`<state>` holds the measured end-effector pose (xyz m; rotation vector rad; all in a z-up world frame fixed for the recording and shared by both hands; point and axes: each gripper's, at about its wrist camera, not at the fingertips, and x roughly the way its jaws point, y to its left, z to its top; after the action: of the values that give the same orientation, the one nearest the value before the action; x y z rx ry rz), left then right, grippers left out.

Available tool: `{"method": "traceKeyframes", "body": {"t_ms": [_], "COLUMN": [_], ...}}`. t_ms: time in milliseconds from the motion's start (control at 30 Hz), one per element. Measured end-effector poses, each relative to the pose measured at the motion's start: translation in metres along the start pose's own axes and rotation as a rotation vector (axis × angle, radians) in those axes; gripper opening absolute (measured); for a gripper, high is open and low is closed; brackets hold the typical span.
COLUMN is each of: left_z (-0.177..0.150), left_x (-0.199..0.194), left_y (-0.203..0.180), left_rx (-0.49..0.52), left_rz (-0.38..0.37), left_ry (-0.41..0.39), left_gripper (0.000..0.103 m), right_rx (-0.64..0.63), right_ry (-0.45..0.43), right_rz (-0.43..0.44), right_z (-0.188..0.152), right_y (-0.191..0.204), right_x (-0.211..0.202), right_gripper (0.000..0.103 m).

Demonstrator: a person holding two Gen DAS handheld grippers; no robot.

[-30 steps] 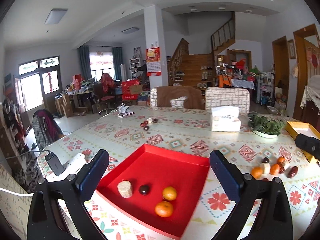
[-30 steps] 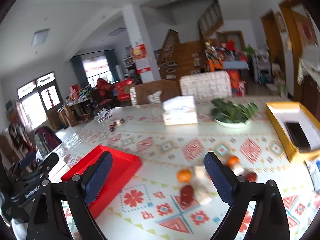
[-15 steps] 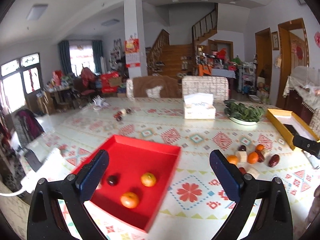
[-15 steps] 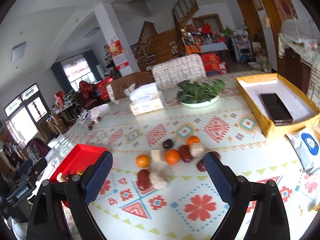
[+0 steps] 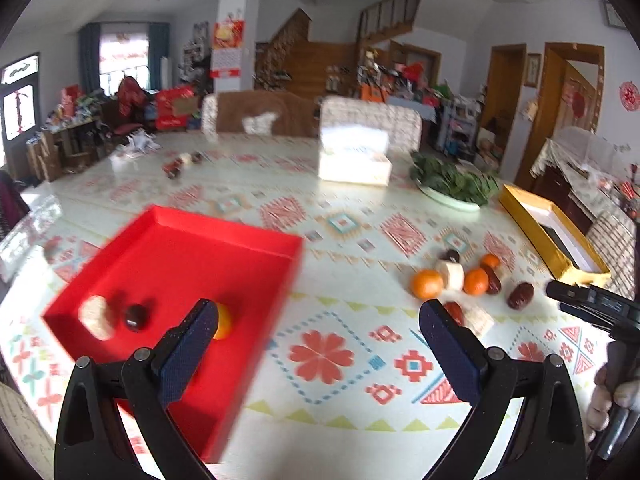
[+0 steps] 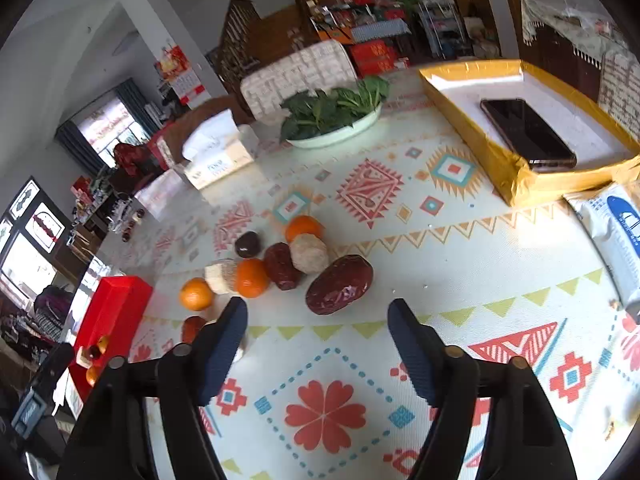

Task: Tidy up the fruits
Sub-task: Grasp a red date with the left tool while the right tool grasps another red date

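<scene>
Right hand-held gripper (image 6: 316,322): jaws spread wide, nothing between them, hanging low over the patterned surface (image 6: 460,264). Just ahead of its fingertips lies a large dark red date (image 6: 339,284). Ahead and to its left, a loose cluster: a second date (image 6: 282,266) touching a pale peeled chunk (image 6: 309,253), an orange (image 6: 251,278) against another pale chunk (image 6: 221,276), a further orange (image 6: 196,294) at the cluster's left end, a third orange (image 6: 303,227) behind, and a small dark round fruit (image 6: 247,244). One more date (image 6: 193,327) sits partly behind the left finger. Far to its left: red tray (image 6: 114,312). Ahead and right: yellow box (image 6: 516,184) holding a dark phone (image 6: 528,134). Straight ahead, further off: white bowl of leafy greens (image 6: 334,114) and a tissue box (image 6: 214,152).

Left hand-held gripper (image 5: 314,318): jaws likewise wide apart, empty, over the surface just right of the red tray's near corner. Tray contents, to its left: pale chunk (image 5: 96,317), dark round fruit (image 5: 136,317), and an orange (image 5: 223,320) partly hidden by the left finger. The fruit cluster lies ahead and to its right, well apart from the tray. View somewhat blurred.
</scene>
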<state>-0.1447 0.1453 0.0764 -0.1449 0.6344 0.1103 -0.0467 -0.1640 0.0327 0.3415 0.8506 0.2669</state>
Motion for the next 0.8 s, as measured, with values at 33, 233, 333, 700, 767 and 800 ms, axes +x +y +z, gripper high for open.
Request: {"method": "traceKeyframes", "body": {"t_ms": [33, 233, 333, 700, 767, 800], "left_z": [-0.002, -0.012, -0.017, -0.016, -0.015, -0.014], "left_x": [0.005, 0.046, 0.063, 0.11, 0.113, 0.115], "left_y": [-0.004, -0.031, -0.049, -0.094, -0.101, -0.105], "left_rx": [-0.001, -0.015, -0.001, 0.065, 0.087, 0.1], "left_rz": [-0.022, -0.187, -0.234, -0.267, -0.259, -0.252], "left_ry": [0.02, 0.156, 0.204, 0.301, 0.301, 0.3], "left_gripper": [0.101, 0.101, 0.094, 0.059, 0.059, 0.059], "right_rx": [0.009, 0.033, 0.033, -0.003, -0.008, -0.01], "right_ry": [0.014, 0.046, 0.054, 0.052, 0.054, 0.054], "right_rz": [-0.009, -0.036, -0.034, -0.059, -0.055, -0.054], "right_z": [0.002, 0.011, 0.013, 0.013, 0.013, 0.013], "right_y": [-0.001, -0.001, -0.001, 0.0, 0.0, 0.001], "right_x": [0.007, 0.034, 0.043, 0.05, 0.051, 0.051], "right_gripper": [0.07, 0.07, 0.07, 0.045, 0.045, 0.045]}}
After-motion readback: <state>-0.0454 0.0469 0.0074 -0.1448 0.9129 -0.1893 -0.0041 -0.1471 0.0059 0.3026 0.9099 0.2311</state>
